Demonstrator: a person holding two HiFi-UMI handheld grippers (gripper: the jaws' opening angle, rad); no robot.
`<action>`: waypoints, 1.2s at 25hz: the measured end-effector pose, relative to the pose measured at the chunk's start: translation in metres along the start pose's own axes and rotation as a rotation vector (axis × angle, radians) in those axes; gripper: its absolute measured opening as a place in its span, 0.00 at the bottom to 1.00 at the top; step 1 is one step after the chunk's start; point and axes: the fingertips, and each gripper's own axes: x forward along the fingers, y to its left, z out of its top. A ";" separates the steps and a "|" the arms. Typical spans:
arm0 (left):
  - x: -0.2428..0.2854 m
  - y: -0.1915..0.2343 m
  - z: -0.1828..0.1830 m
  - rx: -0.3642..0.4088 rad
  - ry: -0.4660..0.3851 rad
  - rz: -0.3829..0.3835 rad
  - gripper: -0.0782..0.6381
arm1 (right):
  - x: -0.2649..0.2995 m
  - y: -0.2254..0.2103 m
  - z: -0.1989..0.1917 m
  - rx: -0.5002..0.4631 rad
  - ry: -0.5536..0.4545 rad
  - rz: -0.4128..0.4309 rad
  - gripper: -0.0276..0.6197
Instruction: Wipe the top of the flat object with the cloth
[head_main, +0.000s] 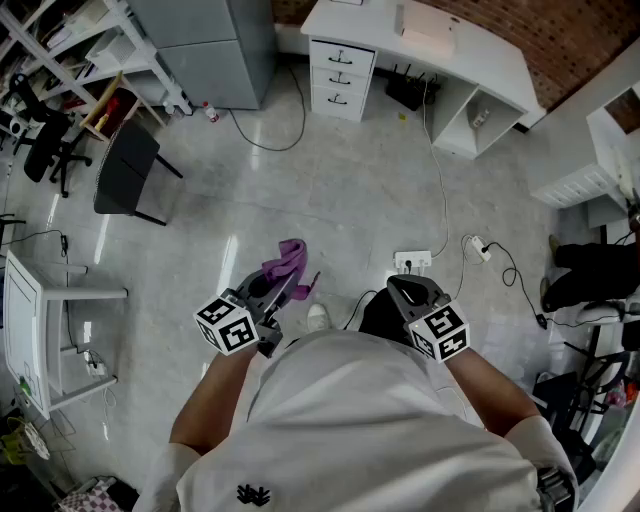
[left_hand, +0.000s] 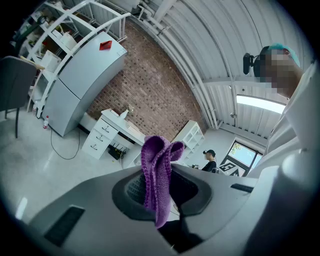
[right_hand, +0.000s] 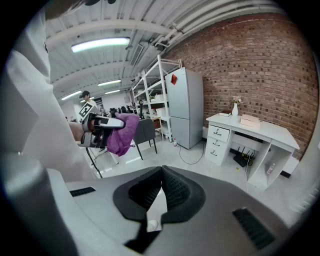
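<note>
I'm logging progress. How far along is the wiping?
Done: the cloth is picked up, the left gripper shut on it. In hand: it is held in the air above the floor; the right gripper is shut, empty. Left: all the wiping; no flat object lies near the cloth.

– Where is free room to be found ahead?
– A wide stretch of bare floor (head_main: 330, 185) is seen in the middle, bounded on the left by a black chair (head_main: 125, 170).
– What is set in the way farther off?
– The far side is closed off by a grey fridge (head_main: 215, 50) and a white desk (head_main: 420, 45). The left edge is taken by a small white table (head_main: 30, 320).
– And close by?
– A power strip (head_main: 413, 262) is laid on the floor, with cables (head_main: 442, 195) trailed toward the desk.
– Is room found between the jaws?
– None: the left gripper (left_hand: 159, 187) is filled by the cloth (left_hand: 157, 170), and the right gripper (right_hand: 161, 187) is pressed together on nothing.
</note>
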 end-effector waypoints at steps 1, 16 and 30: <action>-0.004 0.007 -0.001 0.000 0.000 0.002 0.21 | 0.004 0.004 0.000 -0.008 0.006 0.001 0.09; 0.101 0.049 0.051 0.031 0.031 -0.026 0.21 | 0.053 -0.117 0.026 0.069 -0.044 -0.071 0.09; 0.473 0.053 0.198 0.140 0.123 -0.125 0.20 | 0.076 -0.460 0.088 0.141 -0.081 -0.092 0.17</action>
